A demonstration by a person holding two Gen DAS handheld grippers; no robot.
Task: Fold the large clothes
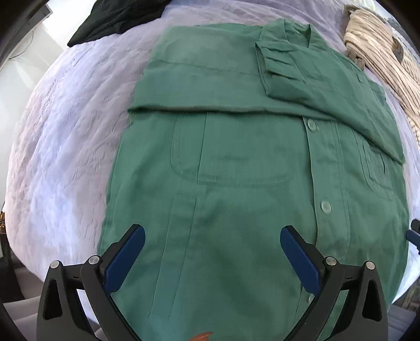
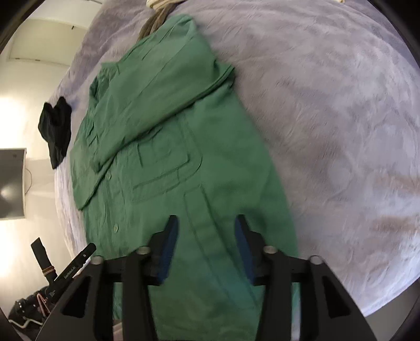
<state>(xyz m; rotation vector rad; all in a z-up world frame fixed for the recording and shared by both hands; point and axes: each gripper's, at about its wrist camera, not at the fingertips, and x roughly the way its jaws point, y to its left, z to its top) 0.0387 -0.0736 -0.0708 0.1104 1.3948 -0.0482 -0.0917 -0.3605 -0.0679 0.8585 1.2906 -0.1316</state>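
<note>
Green shirt (image 1: 236, 183) one; dark garment (image 1: 118, 18) one; claws two.

Pale lilac fuzzy bed cover (image 1: 65, 147), green shirt (image 1: 236, 183) spread flat, black garment (image 1: 115, 18), striped cream cloth (image 1: 378, 60)

Green shirt (image 2: 183, 157) flat on lilac bedspread (image 2: 328, 118), right tool (image 2: 206, 230) apart, empty above it

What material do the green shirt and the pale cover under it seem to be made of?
Green shirt: looks like woven cotton or a cotton blend, matte, with crisp stitched pocket seams and flat creases; the exact fibre cannot be told.
Pale cover: seems a soft plush or fleece, faintly shiny, with brushed swirls in its nap.
</note>
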